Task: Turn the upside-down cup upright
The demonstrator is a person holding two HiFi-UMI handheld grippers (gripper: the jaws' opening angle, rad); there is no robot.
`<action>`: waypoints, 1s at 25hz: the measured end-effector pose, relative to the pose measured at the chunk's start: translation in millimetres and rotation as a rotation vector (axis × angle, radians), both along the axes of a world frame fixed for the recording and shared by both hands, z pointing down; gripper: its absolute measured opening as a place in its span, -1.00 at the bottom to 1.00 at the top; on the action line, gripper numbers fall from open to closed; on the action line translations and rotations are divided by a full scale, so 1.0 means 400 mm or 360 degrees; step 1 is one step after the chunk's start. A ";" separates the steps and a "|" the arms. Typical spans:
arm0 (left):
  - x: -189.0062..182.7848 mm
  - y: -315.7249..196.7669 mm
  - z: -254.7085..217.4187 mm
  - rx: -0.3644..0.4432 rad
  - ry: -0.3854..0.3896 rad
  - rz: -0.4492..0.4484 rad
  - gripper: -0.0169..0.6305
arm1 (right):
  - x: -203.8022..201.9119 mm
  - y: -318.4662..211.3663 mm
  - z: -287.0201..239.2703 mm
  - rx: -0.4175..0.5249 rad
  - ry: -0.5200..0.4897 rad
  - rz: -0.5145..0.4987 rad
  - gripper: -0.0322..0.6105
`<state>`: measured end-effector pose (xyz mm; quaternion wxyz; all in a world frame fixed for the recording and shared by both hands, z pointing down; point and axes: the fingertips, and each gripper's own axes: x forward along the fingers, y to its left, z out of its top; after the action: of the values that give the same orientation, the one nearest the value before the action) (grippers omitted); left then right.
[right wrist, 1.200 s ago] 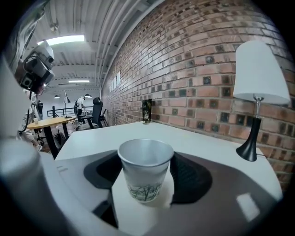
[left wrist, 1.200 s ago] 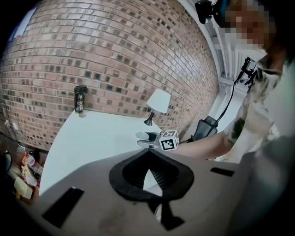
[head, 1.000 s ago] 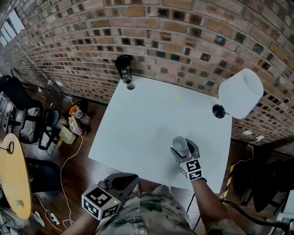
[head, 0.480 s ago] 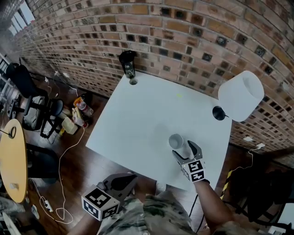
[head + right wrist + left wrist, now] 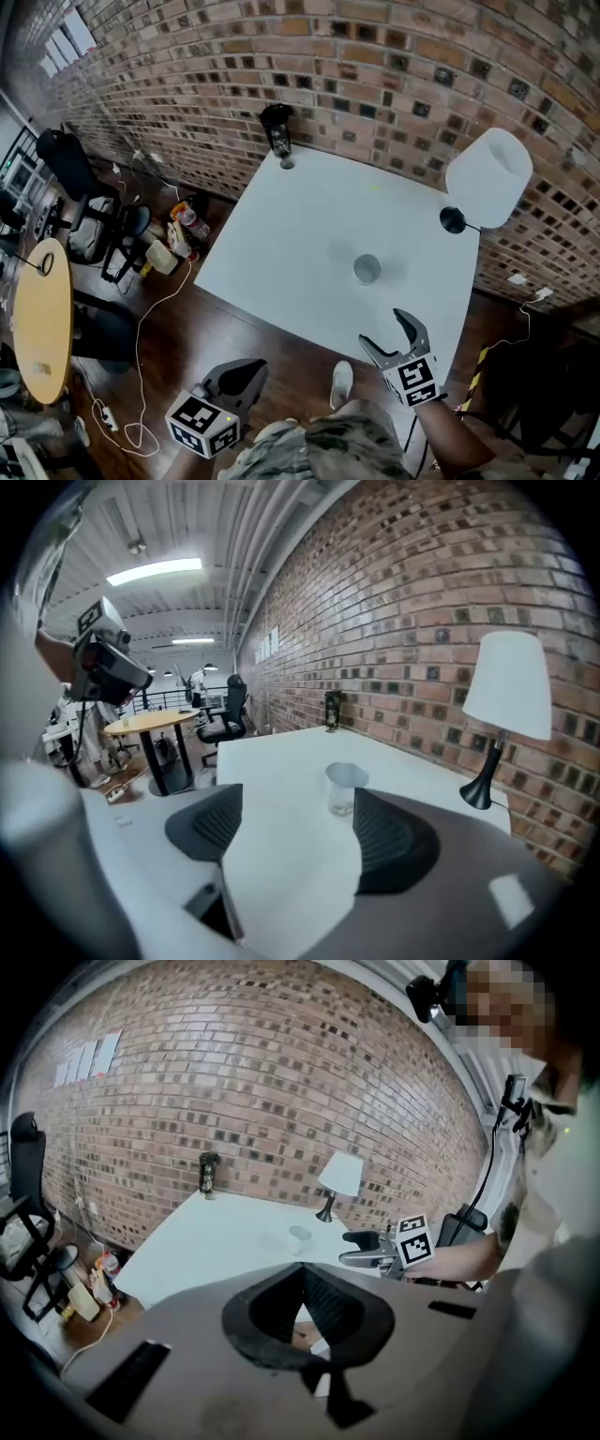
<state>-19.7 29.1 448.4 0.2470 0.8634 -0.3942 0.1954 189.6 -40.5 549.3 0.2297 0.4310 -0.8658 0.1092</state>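
Observation:
A clear cup [image 5: 367, 269] stands upright, mouth up, on the white table [image 5: 281, 234], nearer its right side. My right gripper [image 5: 384, 330] is open and empty, back from the cup at the table's near edge. In the right gripper view the cup [image 5: 344, 787] shows in the distance between the spread jaws of that gripper [image 5: 295, 810]. My left gripper [image 5: 246, 373] hangs low over the floor in front of the table, jaws together and holding nothing. From the left gripper [image 5: 302, 1283] I see the cup [image 5: 298, 1238] and the right gripper [image 5: 358, 1248].
A white-shaded lamp [image 5: 487, 180] with a black base [image 5: 453, 220] stands at the table's right far corner. A dark bottle-like object [image 5: 277, 131] stands at the far left corner. Office chairs [image 5: 89, 230], floor clutter [image 5: 178, 239] and a round yellow table [image 5: 37, 323] lie left.
The right gripper held the cup a second ago, then set it upright and let go. It has since pulled back to the table's near edge. The left gripper stayed low.

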 end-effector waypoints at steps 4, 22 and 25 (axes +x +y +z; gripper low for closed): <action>-0.025 0.134 -0.034 0.0072 0.0030 0.0075 -0.93 | -0.098 0.182 -0.047 0.0013 0.0103 -0.0157 0.25; -0.146 0.751 -0.088 0.0070 0.0231 0.0225 -0.93 | -0.252 0.935 -0.311 -0.0065 -0.0130 -0.0085 0.24; -0.081 0.800 -0.112 0.0099 0.0216 0.0230 -0.93 | -0.194 1.012 -0.338 -0.0053 -0.0132 -0.0102 0.24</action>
<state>-51.9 349.0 403.6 0.2315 0.9080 -0.3192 0.1415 112.0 364.1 414.1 0.2043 0.3941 -0.8860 0.1340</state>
